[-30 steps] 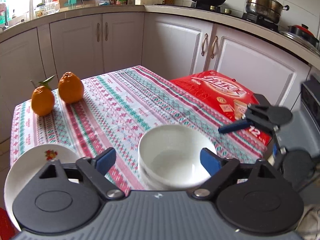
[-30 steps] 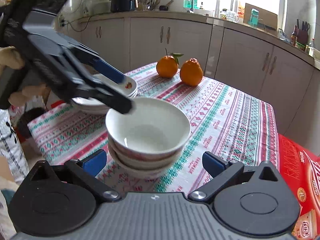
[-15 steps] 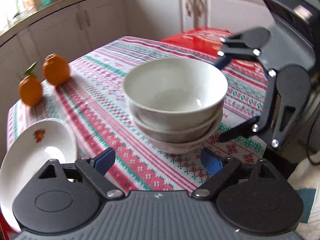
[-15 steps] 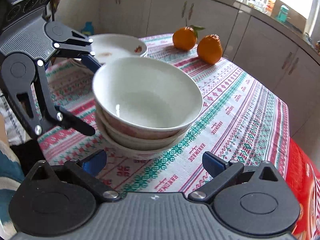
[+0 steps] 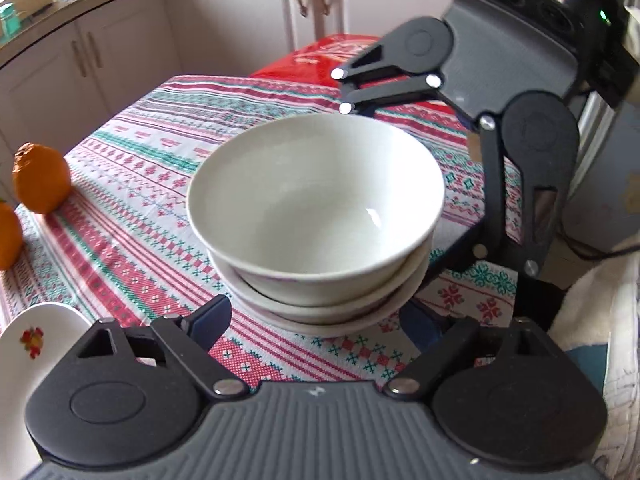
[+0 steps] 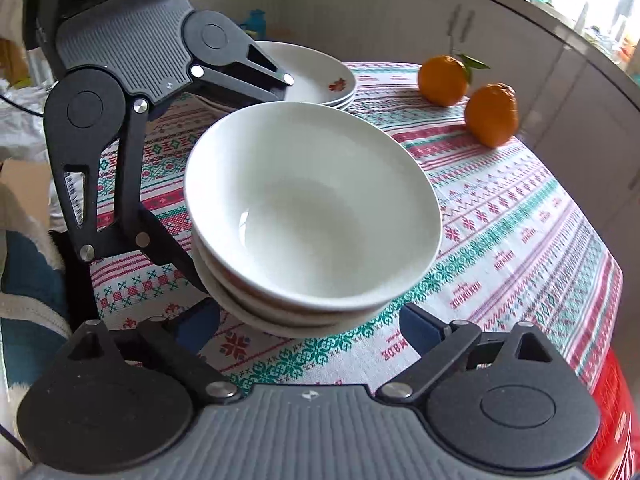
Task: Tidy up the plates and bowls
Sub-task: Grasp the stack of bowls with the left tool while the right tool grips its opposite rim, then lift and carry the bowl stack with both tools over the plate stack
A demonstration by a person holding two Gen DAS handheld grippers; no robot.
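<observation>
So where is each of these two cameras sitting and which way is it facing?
Left wrist: on the left gripper, looking down along its closing fingers at the stacked white ceramic bowls; the right gripper reaches in opposite.
Right wrist: on the right gripper, fingers closing, facing the bowls from the other side; left gripper opposite.
Shared: bowls, two oranges, patterned tablecloth.

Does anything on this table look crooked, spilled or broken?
Nothing is spilled or broken. The top bowl sits slightly tilted and off-centre in the stack of bowls, overhanging towards the oranges. The stacked plates look tidy.
</observation>
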